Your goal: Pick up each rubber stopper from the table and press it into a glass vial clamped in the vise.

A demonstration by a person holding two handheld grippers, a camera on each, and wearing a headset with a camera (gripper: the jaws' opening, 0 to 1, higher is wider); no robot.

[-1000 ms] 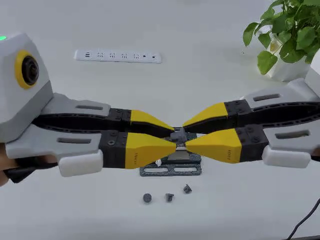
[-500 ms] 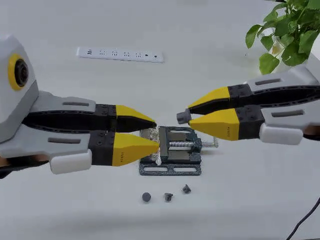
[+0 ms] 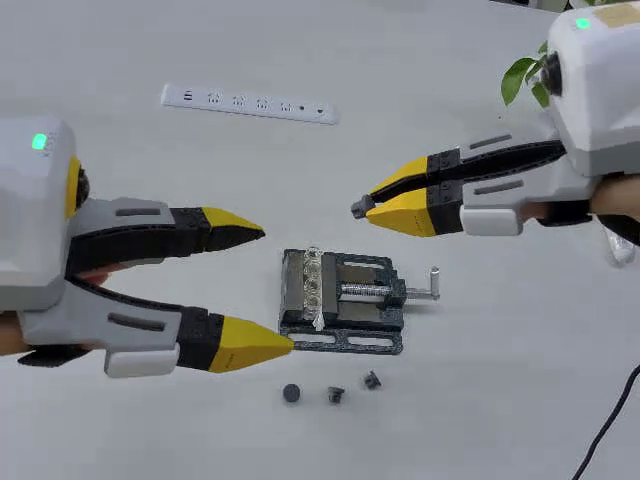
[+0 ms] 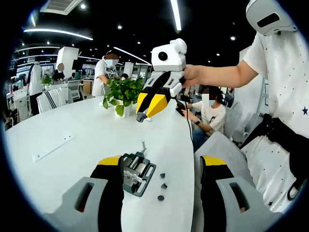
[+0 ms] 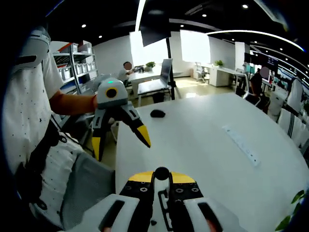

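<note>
Grey rubber stoppers (image 3: 337,395), three, lie on the table (image 3: 500,400) just before the vise (image 3: 365,295), which clamps the glass vials (image 3: 313,290) steady for pressing. Your left gripper (image 3: 277,290) hangs beside it, jaws wide and empty. Your right gripper (image 3: 368,210), raised beyond, tilts down, jaws pinching another stopper (image 3: 359,208) ready to seat.
</note>
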